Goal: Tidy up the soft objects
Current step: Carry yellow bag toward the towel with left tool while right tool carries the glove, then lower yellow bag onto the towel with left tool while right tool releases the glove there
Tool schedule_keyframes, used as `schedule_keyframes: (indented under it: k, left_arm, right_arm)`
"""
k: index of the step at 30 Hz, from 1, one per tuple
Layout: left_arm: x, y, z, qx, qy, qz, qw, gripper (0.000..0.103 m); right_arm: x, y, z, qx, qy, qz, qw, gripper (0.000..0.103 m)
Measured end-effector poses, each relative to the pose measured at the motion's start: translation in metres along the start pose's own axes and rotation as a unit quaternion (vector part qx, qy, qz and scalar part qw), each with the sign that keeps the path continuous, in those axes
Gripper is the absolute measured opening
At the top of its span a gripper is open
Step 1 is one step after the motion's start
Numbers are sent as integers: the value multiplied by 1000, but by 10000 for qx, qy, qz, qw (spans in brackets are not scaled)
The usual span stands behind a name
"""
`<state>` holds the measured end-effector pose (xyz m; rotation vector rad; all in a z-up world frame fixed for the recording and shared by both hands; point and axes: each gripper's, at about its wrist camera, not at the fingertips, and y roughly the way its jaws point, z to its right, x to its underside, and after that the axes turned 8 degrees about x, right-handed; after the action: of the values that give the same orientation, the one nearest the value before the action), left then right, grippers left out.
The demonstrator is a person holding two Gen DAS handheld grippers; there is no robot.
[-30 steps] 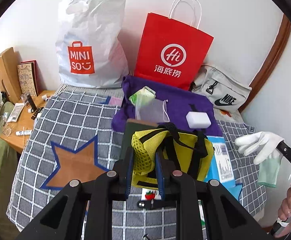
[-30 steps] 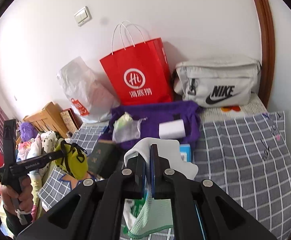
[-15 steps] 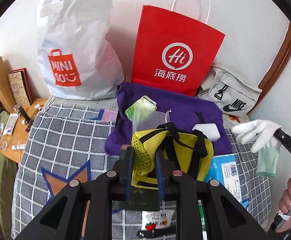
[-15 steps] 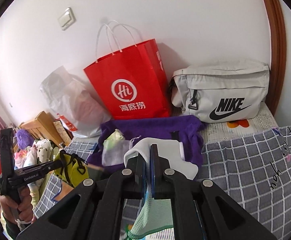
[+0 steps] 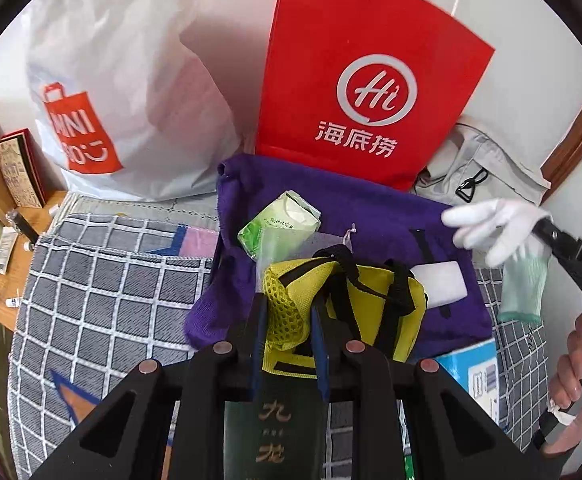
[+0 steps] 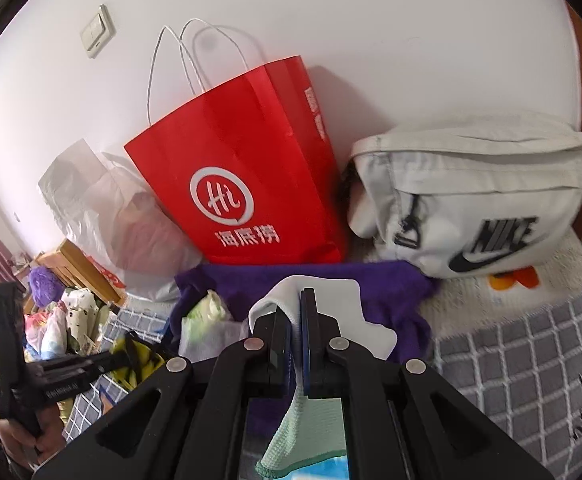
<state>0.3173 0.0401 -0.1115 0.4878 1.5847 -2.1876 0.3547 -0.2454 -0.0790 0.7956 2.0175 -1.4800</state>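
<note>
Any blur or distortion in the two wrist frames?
Left wrist: mostly sharp, though the white glove is slightly smeared; strong fisheye bending with a dark rim at the corners. Right wrist: clear motion blur, with the Nike bag logo and the red bag lettering smeared; the right tongs stay crisp. Light is even and soft in both.
</note>
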Motion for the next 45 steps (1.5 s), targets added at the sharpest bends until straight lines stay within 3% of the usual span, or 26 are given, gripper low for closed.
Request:
schedule_keyframes:
  k: [5, 8, 13, 23, 25, 28, 29, 30, 32, 35, 39, 45]
  left_arm:
    - [-10, 20, -1, 80, -49, -110, 9999, 21]
    - [-16, 34, -1, 120, -55, -186, 9997, 21]
    - [-19, 59, -7, 220, -197, -312, 9991, 21]
    - [-13, 78, -16, 0, -182, -479, 9987, 24]
    - [-13, 80, -15, -27, -151, -485, 9987, 25]
    - [-14, 87, -14, -47, -179, -570, 9982, 29]
    - [-15, 88, -13, -59, -158, -606, 9980, 37]
    - [-15, 88, -12, -125, -143, -637, 9978, 50]
    - [-16, 86, -12, -268, -132, -605, 9977, 62]
    - [-15, 74, -10, -313, -128, -556, 9979, 62]
    - [-10, 55, -11, -358, -142, -513, 9979, 62]
    - [15, 11, -8, -393, -88, -317, 9987, 62]
  right_arm:
    - [-10, 29, 0, -280, 116, 67, 9995, 8]
    - [-6, 49, -4, -213, -57, 3, 9998, 8]
    - [4, 84, 11, 8, 11, -495, 9988, 8]
    - [12, 100, 30, 275, -59, -723, 9970, 10]
    - [12, 100, 27, 285, -162, -770, 9965, 18]
    - [11, 96, 23, 268, -239, -776, 9963, 50]
    - [10, 93, 22, 235, -256, -755, 9965, 56]
    - [9, 89, 21, 218, -259, -695, 9970, 57]
    - [8, 83, 19, 169, -281, -648, 9974, 60]
    - [8, 70, 14, 140, -323, -617, 9975, 70]
    - [15, 53, 5, 359, -379, -616, 9967, 70]
    - [36, 13, -9, 242, -308, -512, 9979, 70]
